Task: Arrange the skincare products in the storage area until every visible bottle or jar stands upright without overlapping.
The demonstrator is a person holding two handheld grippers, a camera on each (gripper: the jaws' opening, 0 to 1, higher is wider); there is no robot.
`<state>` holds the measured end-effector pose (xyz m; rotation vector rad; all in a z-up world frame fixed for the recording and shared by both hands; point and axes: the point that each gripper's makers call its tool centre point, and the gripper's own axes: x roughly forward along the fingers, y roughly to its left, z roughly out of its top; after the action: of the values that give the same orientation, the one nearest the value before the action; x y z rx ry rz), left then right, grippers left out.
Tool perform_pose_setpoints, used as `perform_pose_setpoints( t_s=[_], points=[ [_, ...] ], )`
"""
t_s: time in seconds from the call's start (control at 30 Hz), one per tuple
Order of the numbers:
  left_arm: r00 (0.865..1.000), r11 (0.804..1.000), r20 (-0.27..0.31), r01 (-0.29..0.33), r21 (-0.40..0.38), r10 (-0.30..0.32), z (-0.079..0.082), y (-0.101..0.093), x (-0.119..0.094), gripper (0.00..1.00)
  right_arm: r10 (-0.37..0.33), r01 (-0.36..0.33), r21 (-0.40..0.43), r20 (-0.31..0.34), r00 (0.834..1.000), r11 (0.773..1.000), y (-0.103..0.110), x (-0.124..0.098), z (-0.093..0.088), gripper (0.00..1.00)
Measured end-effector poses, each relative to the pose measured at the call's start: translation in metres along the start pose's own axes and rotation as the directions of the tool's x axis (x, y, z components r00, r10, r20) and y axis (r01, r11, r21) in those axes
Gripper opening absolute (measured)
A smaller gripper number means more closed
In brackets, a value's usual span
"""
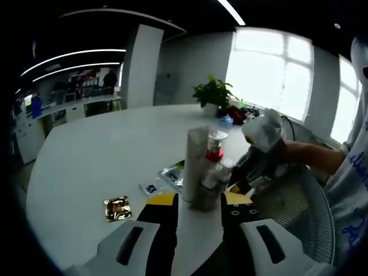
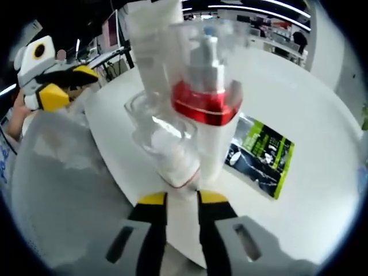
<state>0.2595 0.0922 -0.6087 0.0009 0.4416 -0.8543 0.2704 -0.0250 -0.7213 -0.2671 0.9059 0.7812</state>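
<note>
Three skincare products stand close together near the white table's edge. A tall pale tube (image 1: 195, 161) (image 2: 150, 40) is upright beside a pump bottle with a red collar and clear cap (image 1: 215, 146) (image 2: 206, 103). In front of them a small clear bottle (image 1: 211, 183) (image 2: 171, 152) is tilted, and my right gripper (image 2: 182, 198) (image 1: 248, 171) is shut on its lower end. A gloved hand (image 1: 264, 129) holds that gripper. My left gripper (image 1: 199, 201) (image 2: 68, 83) stands open just short of the group, nothing between its yellow-tipped jaws.
Flat sachets lie on the table (image 1: 98, 155): a gold one (image 1: 117, 208), a small blue one (image 1: 150, 188), a green-and-black one (image 1: 172, 172) (image 2: 260, 155). A potted plant (image 1: 214, 95) stands at the far edge. A grey mesh surface (image 1: 299, 198) (image 2: 57, 172) lies beside the table.
</note>
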Motion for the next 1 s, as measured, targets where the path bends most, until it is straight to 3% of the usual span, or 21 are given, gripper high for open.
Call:
perform_pose_setpoints(
  t_s=[0.3, 1.0],
  points=[
    [1.0, 1.0, -0.001, -0.005, -0.008, 0.005, -0.0019, 0.0008, -0.0003, 0.26, -0.015, 0.015, 0.004, 0.026, 1.0, 1.0, -0.003, -0.0021, 0.0059, 0.16],
    [1.0, 1.0, -0.003, -0.01, -0.019, 0.01, -0.0048, 0.0018, -0.001, 0.25, -0.031, 0.03, 0.016, 0.029, 0.999, 0.999, -0.007, 0.0009, 0.0065, 0.17]
  ],
)
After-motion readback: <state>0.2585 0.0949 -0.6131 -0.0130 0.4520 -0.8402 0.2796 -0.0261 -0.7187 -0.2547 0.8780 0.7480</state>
